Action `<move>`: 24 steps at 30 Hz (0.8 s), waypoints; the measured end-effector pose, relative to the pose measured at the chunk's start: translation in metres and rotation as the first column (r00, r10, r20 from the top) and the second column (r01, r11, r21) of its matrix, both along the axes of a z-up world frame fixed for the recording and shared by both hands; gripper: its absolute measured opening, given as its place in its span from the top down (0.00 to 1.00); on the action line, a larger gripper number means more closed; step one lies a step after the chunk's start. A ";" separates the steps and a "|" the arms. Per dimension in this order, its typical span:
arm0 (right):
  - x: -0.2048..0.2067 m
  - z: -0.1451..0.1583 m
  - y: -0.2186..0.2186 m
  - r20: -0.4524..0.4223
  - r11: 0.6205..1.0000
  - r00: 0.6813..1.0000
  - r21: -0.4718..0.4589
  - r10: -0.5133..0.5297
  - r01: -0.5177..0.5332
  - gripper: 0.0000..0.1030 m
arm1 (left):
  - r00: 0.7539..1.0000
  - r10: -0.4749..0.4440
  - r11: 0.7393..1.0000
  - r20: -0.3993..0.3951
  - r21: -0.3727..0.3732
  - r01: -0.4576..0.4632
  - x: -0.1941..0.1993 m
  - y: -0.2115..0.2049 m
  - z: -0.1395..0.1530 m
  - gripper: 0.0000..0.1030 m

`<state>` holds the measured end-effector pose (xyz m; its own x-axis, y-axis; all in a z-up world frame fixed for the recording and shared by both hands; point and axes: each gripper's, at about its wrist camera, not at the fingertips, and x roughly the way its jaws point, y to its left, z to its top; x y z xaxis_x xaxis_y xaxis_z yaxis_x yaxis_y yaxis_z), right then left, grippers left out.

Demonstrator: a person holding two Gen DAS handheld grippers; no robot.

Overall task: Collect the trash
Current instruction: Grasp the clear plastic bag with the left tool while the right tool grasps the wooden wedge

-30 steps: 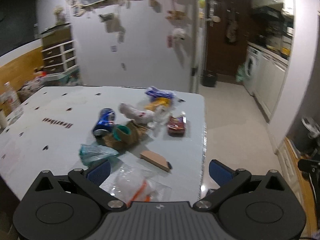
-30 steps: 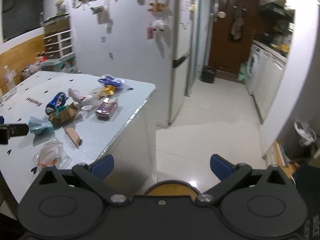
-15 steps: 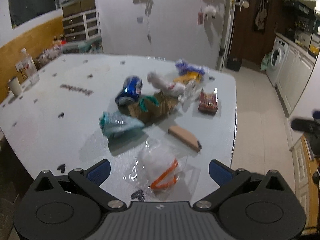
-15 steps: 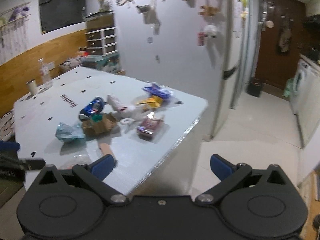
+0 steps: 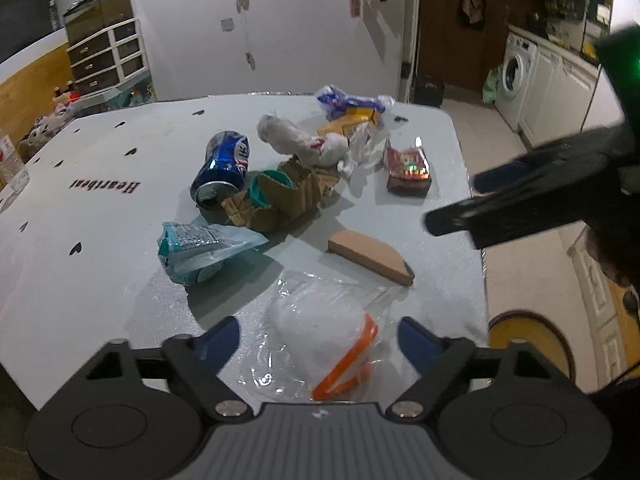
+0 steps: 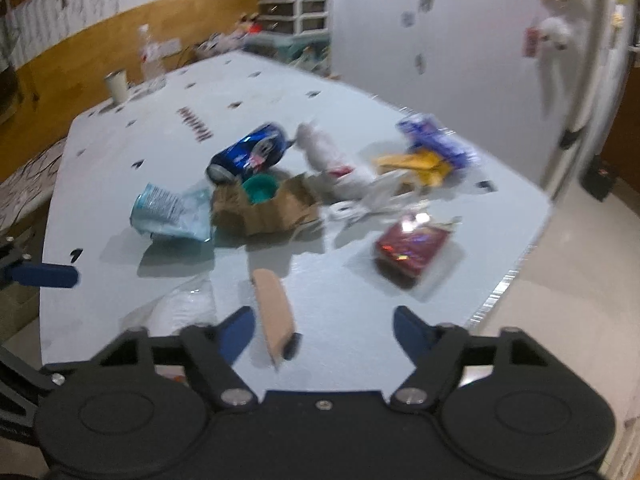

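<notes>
Approaching the litter is the step judged to be in hand: nothing has yet been lifted, and both tools are shown poised over the near edge of the pale table [image 5: 100,280].

Left gripper [image 5: 320,342]: the jaws are spread but closing. The clear plastic bag with an orange strip [image 5: 332,336] is framed between the blue fingertips [image 5: 222,338], though no contact by the pads can be seen.

Right gripper [image 6: 324,330]: the jaws are likewise spread and closing. The tan cardboard wedge [image 6: 274,312] is seen just inside the left finger, untouched as far as can be told; the view is blurred. In the left wrist view this gripper is seen from the side at the right edge of the table.

The remaining trash is gathered mid-table: a blue drink can [image 5: 222,170] on its side, a torn brown cardboard sleeve [image 5: 280,200] around a teal cup [image 5: 264,190], a crumpled teal packet [image 5: 196,252] nearer the left gripper, white tissue [image 5: 300,144], a red foil wrapper [image 5: 408,170], and blue and yellow wrappers [image 5: 352,110] at the far side. A yellow-rimmed container [image 5: 528,344], possibly the bin, is partly visible on the floor beside the table.

The next move is judged to call for a lowering of each tool until its piece sits squarely between the pads, then a firm closure; thin film may slip or bunch, so a deep bite would be advisable.
</notes>
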<state>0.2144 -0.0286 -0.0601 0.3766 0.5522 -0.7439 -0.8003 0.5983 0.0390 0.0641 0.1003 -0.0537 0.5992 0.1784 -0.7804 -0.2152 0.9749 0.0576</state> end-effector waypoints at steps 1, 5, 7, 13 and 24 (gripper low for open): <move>0.003 -0.005 0.007 -0.012 1.000 1.000 -0.008 0.016 -0.016 0.35 | 1.000 -0.013 1.000 -0.009 0.009 0.013 0.002 0.000 -0.002 0.26; 0.012 -0.025 0.033 -0.065 0.996 0.995 -0.053 0.070 -0.073 0.38 | 0.996 -0.082 0.996 -0.041 0.034 0.084 0.006 -0.003 -0.008 0.38; 0.014 -0.033 0.046 -0.083 0.992 0.992 -0.079 0.095 -0.102 0.38 | 0.992 -0.115 0.993 -0.058 0.031 0.117 0.009 -0.005 -0.012 0.41; 0.016 -0.052 0.071 -0.112 0.980 0.986 -0.142 0.121 -0.137 0.49 | 0.974 -0.199 0.978 -0.108 0.047 0.205 0.016 -0.017 -0.024 0.46; 0.011 -0.061 0.071 -0.116 0.978 0.991 -0.187 0.072 -0.093 0.74 | 0.961 -0.227 0.965 -0.157 0.098 0.244 0.030 -0.018 -0.036 0.60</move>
<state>0.2259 0.0423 -0.1208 0.2476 0.4216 -0.8724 -0.8446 0.5350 0.0189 0.0936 0.0820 -0.0893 0.5187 0.1395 -0.8435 0.0385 0.9818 0.1860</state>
